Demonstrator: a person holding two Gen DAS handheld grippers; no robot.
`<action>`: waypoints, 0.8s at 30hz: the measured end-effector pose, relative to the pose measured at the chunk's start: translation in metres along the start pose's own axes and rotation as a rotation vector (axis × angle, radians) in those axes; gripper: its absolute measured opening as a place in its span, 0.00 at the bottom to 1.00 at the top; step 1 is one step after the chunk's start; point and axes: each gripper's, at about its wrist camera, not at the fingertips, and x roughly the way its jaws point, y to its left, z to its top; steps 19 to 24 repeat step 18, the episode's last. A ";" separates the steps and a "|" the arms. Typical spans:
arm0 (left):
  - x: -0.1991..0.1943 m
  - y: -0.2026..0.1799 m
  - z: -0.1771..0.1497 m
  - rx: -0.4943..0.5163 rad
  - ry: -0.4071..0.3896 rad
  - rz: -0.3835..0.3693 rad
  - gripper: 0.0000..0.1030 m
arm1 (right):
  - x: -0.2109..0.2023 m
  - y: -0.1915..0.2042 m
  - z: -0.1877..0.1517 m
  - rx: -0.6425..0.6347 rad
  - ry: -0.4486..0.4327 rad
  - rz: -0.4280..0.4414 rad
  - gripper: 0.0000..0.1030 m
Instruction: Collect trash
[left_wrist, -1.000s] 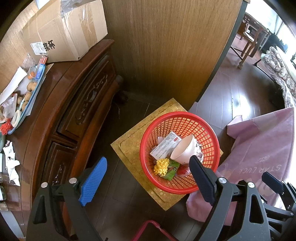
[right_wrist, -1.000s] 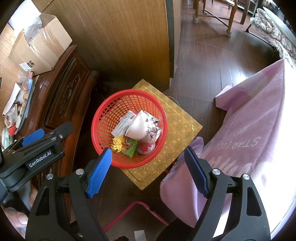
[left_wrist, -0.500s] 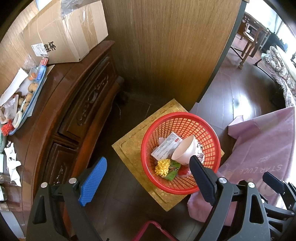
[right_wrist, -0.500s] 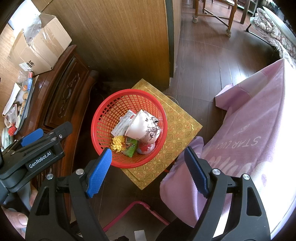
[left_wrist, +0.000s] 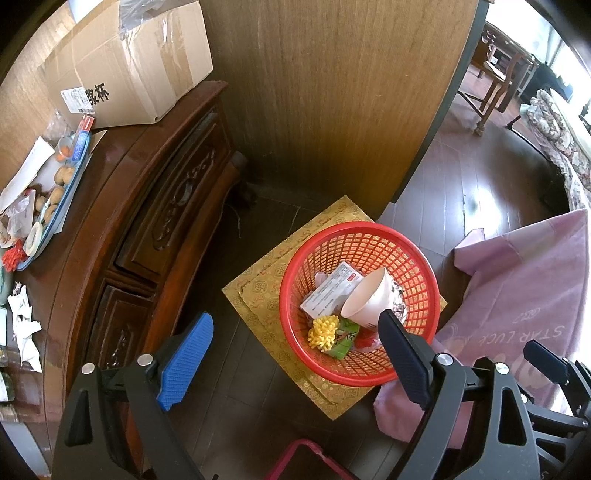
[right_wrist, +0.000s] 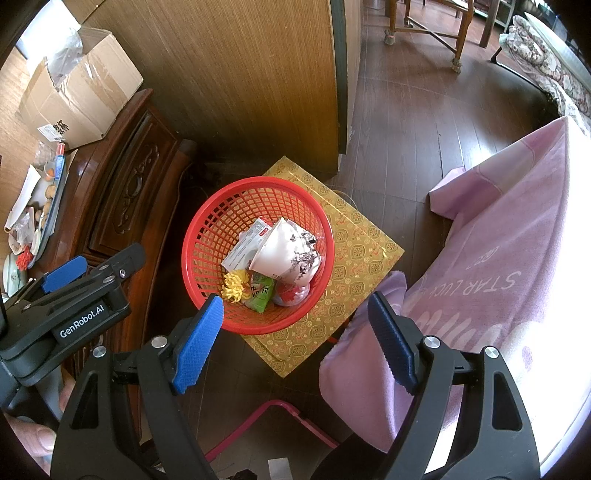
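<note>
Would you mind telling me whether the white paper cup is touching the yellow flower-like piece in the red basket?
Apart: the right wrist view shows basket mesh between cup and yellow piece.

The basket is glossy red plastic lattice, set on a gold brocade cloth with a woven sheen. Inside lie a smooth white paper cup, a printed card box and a shiny green wrapper. The cabinet is carved dark wood, polished glossy. The floor is dark varnished planks. The pink blanket looks soft and matt. The carton is plain matt cardboard.
</note>
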 end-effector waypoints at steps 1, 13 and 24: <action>0.000 -0.001 0.000 0.001 -0.001 0.000 0.87 | 0.000 0.000 0.001 0.001 0.000 0.000 0.76; 0.000 -0.003 0.001 0.009 0.006 -0.005 0.87 | 0.001 -0.001 -0.003 0.000 0.001 0.000 0.76; 0.000 -0.003 0.001 0.008 0.006 -0.006 0.87 | 0.001 -0.001 -0.002 0.001 0.002 0.000 0.76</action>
